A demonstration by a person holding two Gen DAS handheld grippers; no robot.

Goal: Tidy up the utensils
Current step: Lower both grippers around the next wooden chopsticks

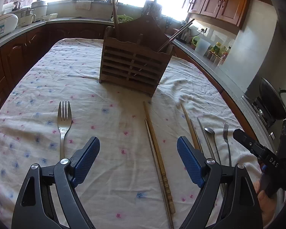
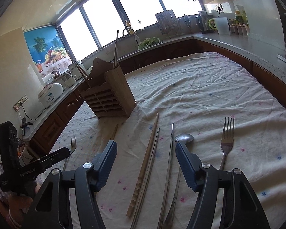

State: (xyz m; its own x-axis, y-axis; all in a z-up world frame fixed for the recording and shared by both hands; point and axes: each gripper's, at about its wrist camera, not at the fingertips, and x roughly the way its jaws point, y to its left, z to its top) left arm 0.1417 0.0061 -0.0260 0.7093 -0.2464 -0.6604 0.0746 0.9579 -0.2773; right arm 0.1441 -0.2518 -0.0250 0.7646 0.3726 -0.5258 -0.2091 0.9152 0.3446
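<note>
Both tools are held spread wide and empty above the cloth-covered surface. Nothing is gripped by the left tool or by the right tool.

The step in hand is judged to be the first pick from the loose utensils, so that each can be dropped into the wooden holder, which stands upright well ahead of both tools with a few chopsticks already leaning out of it.

Between the fingers of the left tool, slightly toward its right finger, a pair of chopsticks is laid. The long axis runs roughly along the tool's forward direction, the thin tips pointing away toward the holder and the carved thick end lying nearest the tool. A fork is set just outside the left finger, tines pointing forward.

Between the fingers of the right tool a wooden chopstick and metal chopsticks are laid, also running forward. A spoon is partly hidden behind the right finger, and a second fork lies beyond it, tines forward.

For a good grasp, the tool is best lowered with its fingers straddling a single utensil across its long axis, near the middle of its length, so it is not tipped when lifted. Neighbouring pieces lie close and could be caught together.
</note>
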